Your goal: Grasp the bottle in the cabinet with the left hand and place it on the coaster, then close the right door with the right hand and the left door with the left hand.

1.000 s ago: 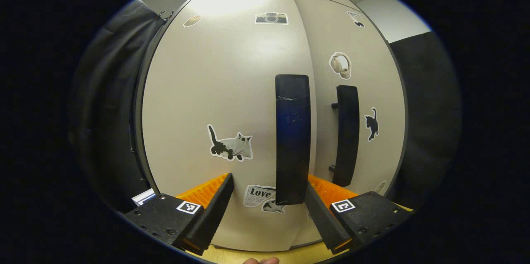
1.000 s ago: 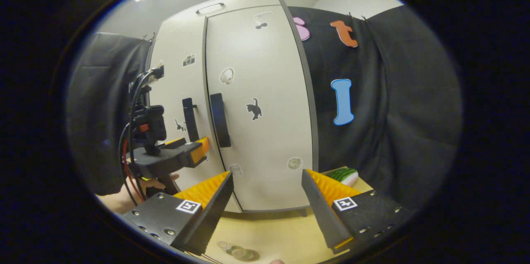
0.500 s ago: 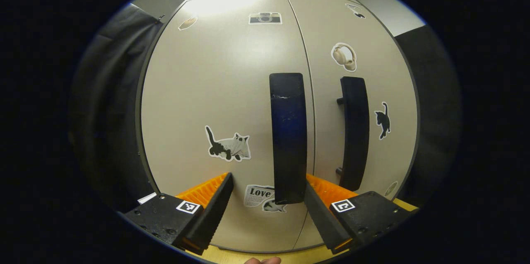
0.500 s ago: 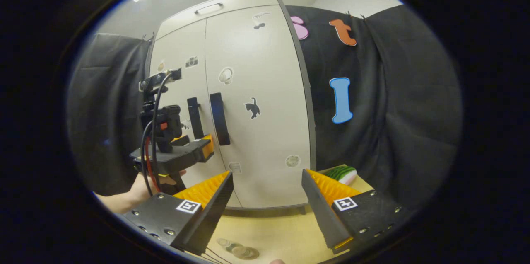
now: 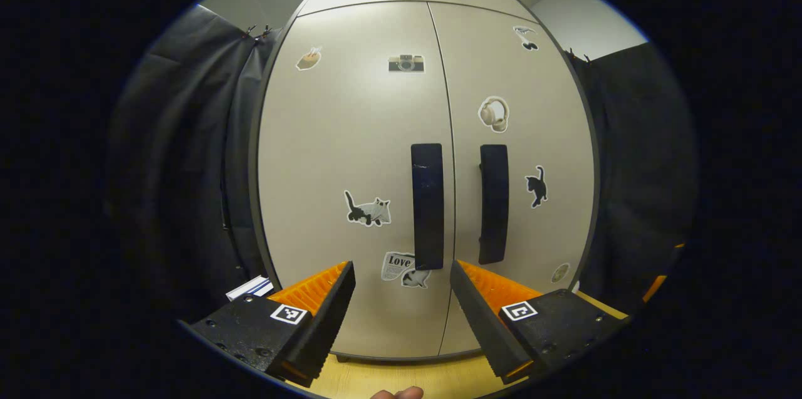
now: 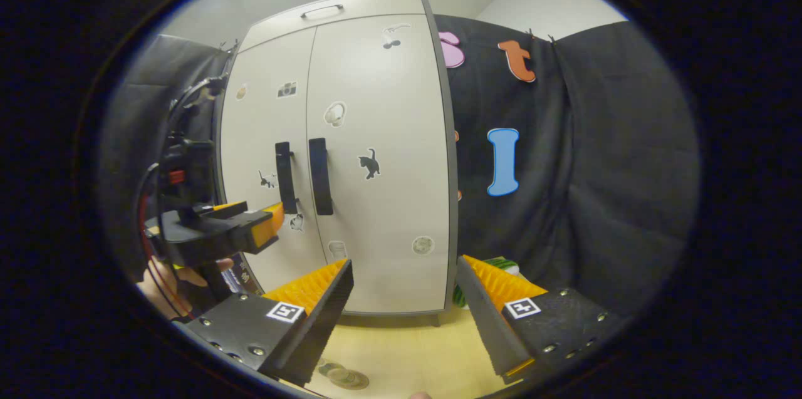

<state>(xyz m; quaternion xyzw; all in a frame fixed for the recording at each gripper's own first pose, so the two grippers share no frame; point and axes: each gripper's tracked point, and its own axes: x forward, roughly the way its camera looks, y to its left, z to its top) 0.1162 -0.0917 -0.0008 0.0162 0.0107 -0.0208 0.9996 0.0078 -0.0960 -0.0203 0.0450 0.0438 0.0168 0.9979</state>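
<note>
I am holding my left gripper [image 5: 401,299] a little way off from the cabinet [image 5: 351,136], fingers spread wide with nothing between them, aimed at the lower middle of the two doors. Both are lying flush: the left door [image 5: 338,155] and the right door [image 5: 520,136] are meeting along a thin vertical seam, and the left handle [image 5: 427,205] and the right handle [image 5: 494,202] are standing upright just beside each other on either side of it. Stickers are showing on the fronts, among them a cat sticker [image 5: 368,210] on the left door and a black cat sticker [image 5: 536,186] on the right. In the right gripper view my right gripper [image 6: 404,299] is hanging over the wooden table [image 6: 407,349], its fingers likewise parted and gripping nothing, well apart from the cabinet, which is showing here at an angle. My left gripper is appearing there too, at the left edge, level with the lower ends of the handles and short of the doors, with a hand [image 6: 156,274] under it. A green striped object [image 6: 501,264] is resting on the table at the cabinet's right foot, half hidden behind my right finger. As for the bottle and the coaster, I cannot make them out; some small round things [image 6: 341,375] are lying on the table near the bottom edge, too small to tell.
</note>
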